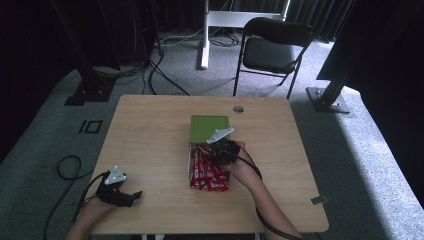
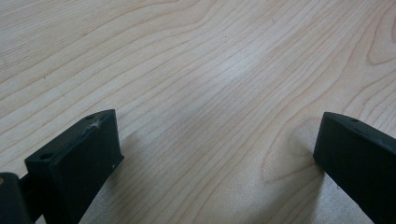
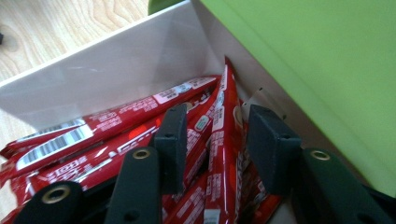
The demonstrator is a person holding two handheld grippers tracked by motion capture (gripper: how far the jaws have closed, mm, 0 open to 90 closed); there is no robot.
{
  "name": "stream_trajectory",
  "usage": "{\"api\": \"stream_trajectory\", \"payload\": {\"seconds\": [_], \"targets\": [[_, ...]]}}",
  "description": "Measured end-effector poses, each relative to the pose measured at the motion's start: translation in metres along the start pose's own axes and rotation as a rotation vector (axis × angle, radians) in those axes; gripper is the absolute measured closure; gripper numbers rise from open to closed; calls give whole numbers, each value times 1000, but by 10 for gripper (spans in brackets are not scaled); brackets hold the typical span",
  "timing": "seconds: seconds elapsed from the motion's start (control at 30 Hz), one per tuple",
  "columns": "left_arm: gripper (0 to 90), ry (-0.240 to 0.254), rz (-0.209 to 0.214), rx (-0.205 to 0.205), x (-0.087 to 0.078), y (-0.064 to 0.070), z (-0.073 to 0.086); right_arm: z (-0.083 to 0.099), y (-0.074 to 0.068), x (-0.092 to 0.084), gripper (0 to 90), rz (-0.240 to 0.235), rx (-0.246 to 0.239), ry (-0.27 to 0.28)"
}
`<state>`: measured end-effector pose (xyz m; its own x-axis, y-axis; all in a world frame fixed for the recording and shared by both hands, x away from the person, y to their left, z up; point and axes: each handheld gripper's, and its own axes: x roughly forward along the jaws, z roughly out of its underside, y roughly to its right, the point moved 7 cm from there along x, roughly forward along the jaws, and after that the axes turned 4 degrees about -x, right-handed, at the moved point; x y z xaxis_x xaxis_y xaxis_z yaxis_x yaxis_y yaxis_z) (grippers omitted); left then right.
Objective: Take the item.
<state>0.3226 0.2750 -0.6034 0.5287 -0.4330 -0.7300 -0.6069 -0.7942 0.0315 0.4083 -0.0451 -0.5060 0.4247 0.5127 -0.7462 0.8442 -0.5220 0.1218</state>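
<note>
A pile of red stick packets [image 1: 207,176] lies in and spills toward me from a white box [image 3: 107,74] with a green lid [image 1: 210,127] at the table's middle. My right gripper [image 1: 214,151] reaches down into the box mouth. In the right gripper view its jaws [image 3: 217,116] stand partly apart on either side of one upright red packet [image 3: 224,154], and I see no pad pressing on it. More packets [image 3: 93,140] lie under and left of the jaws. My left gripper [image 1: 131,196] rests at the table's near left, open wide [image 2: 215,149] over bare wood.
The green lid [image 3: 303,60] slopes close along the right jaw. A round cable hole [image 1: 238,108] sits in the tabletop [image 1: 150,130] near the far edge. Beyond the table a black folding chair [image 1: 272,47] stands on the carpet.
</note>
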Motion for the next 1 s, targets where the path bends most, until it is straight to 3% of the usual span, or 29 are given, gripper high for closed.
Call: {"api": "stream_trajectory", "payload": {"seconds": [0.1,0.33,0.47,0.7,0.8,0.83,1.0], "targets": [[15,0,0,0,0,0,0,-1,1,3,603,34,-27,-29],[15,0,0,-1,0,0,0,-1,1,14,634,53,-40,-81],[15,0,0,-1,0,0,0,-1,4,16,679,39,-20,-115],[15,0,0,-1,0,0,0,-1,5,22,782,46,-40,-180],[15,0,0,-1,0,0,0,-1,6,21,816,44,-27,-171],[15,0,0,-1,0,0,0,-2,5,19,824,28,-5,-144],[14,0,0,1,0,0,0,-3,0,10,824,-1,6,-104]]}}
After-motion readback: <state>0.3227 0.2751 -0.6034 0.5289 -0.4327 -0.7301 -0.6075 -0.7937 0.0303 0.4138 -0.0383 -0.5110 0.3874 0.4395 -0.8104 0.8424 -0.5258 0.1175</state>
